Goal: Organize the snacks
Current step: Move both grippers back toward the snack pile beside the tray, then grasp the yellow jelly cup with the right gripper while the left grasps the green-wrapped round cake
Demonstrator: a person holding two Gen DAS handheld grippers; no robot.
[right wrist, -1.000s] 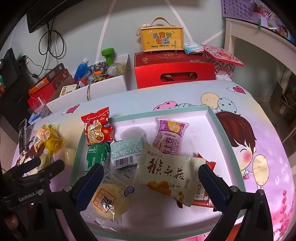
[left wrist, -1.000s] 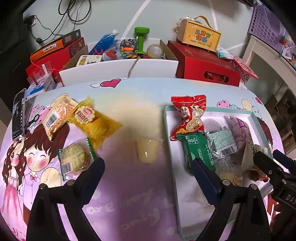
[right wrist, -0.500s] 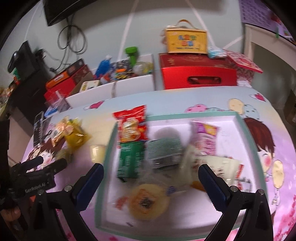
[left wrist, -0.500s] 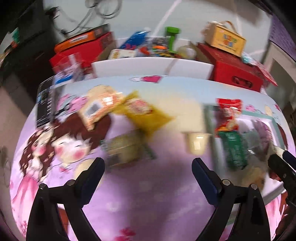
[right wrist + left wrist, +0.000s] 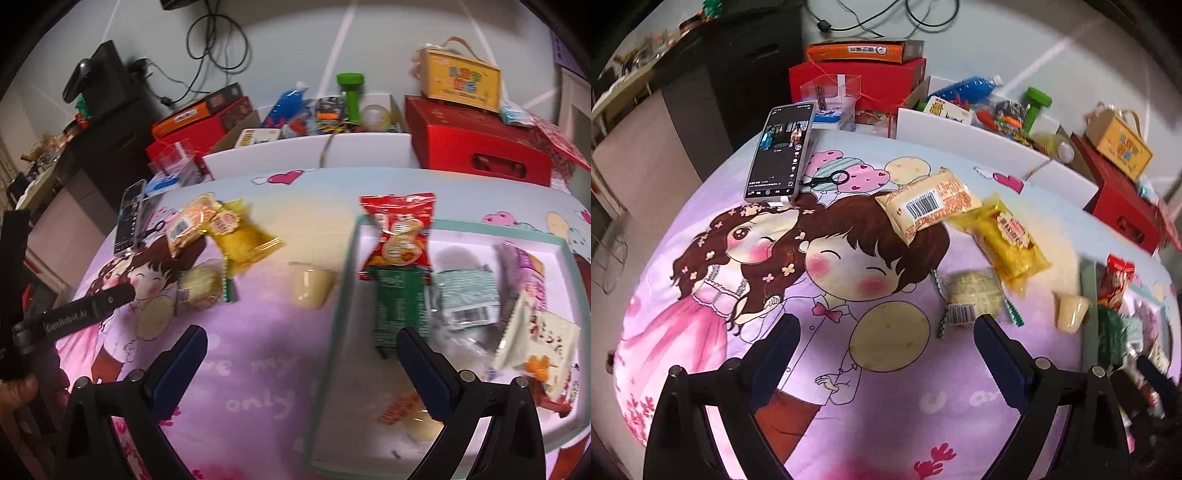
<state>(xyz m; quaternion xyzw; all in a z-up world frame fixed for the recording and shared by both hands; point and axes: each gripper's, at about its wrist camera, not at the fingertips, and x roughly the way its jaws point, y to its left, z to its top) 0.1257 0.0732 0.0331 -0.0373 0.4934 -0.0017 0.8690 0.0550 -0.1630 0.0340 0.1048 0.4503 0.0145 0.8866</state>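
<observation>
My left gripper (image 5: 886, 332) is open and empty over the cartoon-print cloth. Just beyond its right finger lies a round cake in a clear wrapper (image 5: 975, 295). Farther back lie a yellow packet (image 5: 1008, 240) and a beige barcoded packet (image 5: 931, 206); a pale jelly cup (image 5: 1071, 312) sits to the right, beside the teal-rimmed tray (image 5: 1087, 295). My right gripper (image 5: 301, 339) is also open and empty, straddling the tray's left rim (image 5: 347, 266). The jelly cup (image 5: 310, 288) is just ahead of it. In the tray lie red (image 5: 400, 232), green (image 5: 397, 306), pale green (image 5: 467, 295), purple (image 5: 524, 273) and white (image 5: 535, 343) packets.
A phone (image 5: 781, 151) lies at the cloth's far left, with small black scissors (image 5: 827, 180) beside it. Behind the table stand a white box of toys (image 5: 332, 151), red boxes (image 5: 476, 144) and a yellow carry box (image 5: 461, 79). A hand (image 5: 14, 391) shows at lower left.
Both grippers have swung left. The left one went from the tray's edge to the loose snacks; the right one went from over the tray to its left rim. Both stayed open.
</observation>
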